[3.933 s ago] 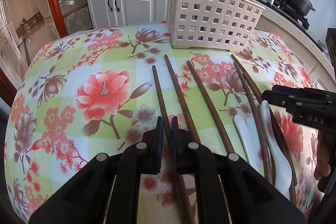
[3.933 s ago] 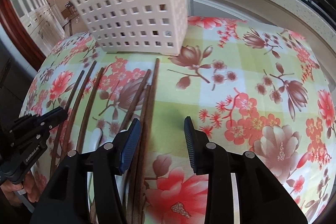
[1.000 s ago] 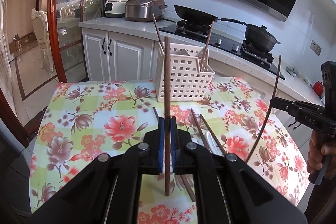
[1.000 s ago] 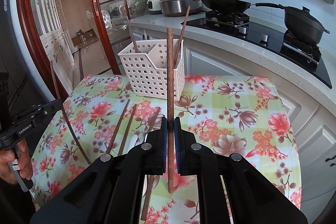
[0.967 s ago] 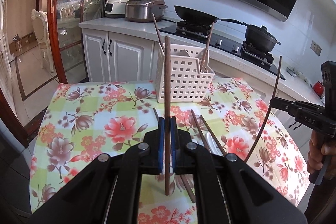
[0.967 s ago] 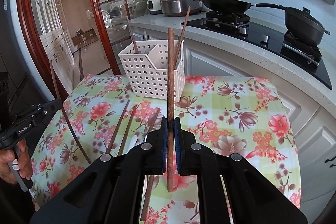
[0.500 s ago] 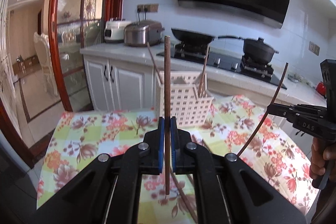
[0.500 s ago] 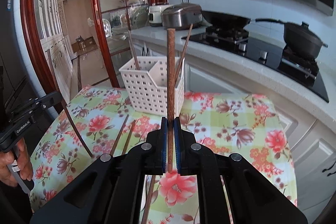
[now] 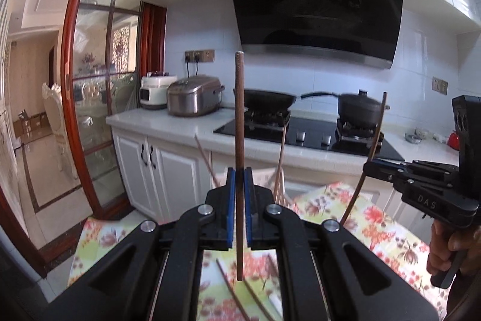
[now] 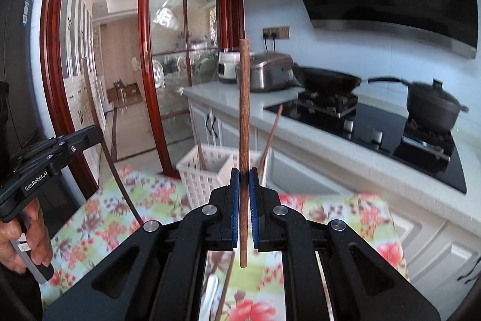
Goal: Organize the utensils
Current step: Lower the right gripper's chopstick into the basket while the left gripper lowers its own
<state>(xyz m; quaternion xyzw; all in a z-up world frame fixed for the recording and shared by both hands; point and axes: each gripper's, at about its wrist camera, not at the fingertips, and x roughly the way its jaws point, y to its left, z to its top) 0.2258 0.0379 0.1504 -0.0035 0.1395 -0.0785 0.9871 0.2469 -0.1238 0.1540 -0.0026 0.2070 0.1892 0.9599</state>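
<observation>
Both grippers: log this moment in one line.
left gripper: shut on chopstick | right gripper: shut on chopstick | basket: ahead

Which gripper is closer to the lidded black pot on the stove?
Right. The right gripper has the lidded black pot ahead, off to its right. The left gripper is farther left, beyond the right gripper from the pot.
</observation>
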